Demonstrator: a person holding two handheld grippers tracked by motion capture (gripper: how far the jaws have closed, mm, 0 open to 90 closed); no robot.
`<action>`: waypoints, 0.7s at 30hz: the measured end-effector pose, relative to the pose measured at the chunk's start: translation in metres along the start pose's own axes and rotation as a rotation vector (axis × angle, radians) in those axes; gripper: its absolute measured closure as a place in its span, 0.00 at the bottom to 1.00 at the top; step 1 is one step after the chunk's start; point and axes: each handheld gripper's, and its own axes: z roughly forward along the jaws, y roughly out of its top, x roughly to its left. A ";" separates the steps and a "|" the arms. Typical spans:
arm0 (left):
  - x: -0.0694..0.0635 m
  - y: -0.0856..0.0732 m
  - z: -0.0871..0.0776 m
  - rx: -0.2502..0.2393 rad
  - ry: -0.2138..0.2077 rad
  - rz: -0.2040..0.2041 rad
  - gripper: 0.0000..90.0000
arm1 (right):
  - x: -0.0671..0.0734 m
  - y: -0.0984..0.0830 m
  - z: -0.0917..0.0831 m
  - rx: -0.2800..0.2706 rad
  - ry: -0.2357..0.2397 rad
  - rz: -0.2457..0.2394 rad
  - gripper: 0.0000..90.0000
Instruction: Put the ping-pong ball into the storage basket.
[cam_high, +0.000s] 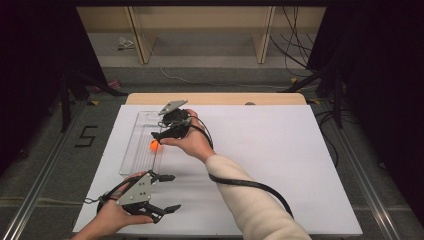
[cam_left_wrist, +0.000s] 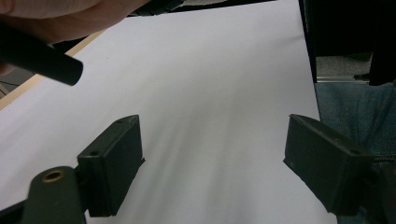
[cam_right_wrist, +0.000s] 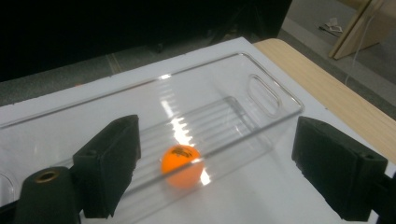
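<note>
Orange ping-pong ball (cam_right_wrist: 181, 165) in the clear bin (cam_right_wrist: 275, 98) looks light and rolly; I'd pinch its middle. My right claw (cam_right_wrist: 212, 163) gapes empty, as does my left claw (cam_left_wrist: 212, 163).

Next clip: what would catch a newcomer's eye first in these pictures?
The orange ball stands out at once: the one bright thing on the white table, lying on the ribbed floor of a clear plastic tray at the table's left side. Right above it hangs the right gripper, jaws wide apart with nothing between them. Nearer the front edge, the left gripper waits open over bare white surface.
</note>
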 end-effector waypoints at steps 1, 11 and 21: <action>0.000 0.000 0.000 0.000 0.001 -0.001 0.21 | -0.003 -0.002 -0.003 -0.002 -0.005 0.004 0.18; 0.000 0.000 0.000 0.003 0.002 0.000 0.21 | -0.017 -0.018 -0.021 0.000 -0.032 0.032 0.18; 0.000 0.000 0.000 0.002 0.003 0.001 0.21 | -0.024 -0.031 -0.034 0.006 -0.049 0.044 0.18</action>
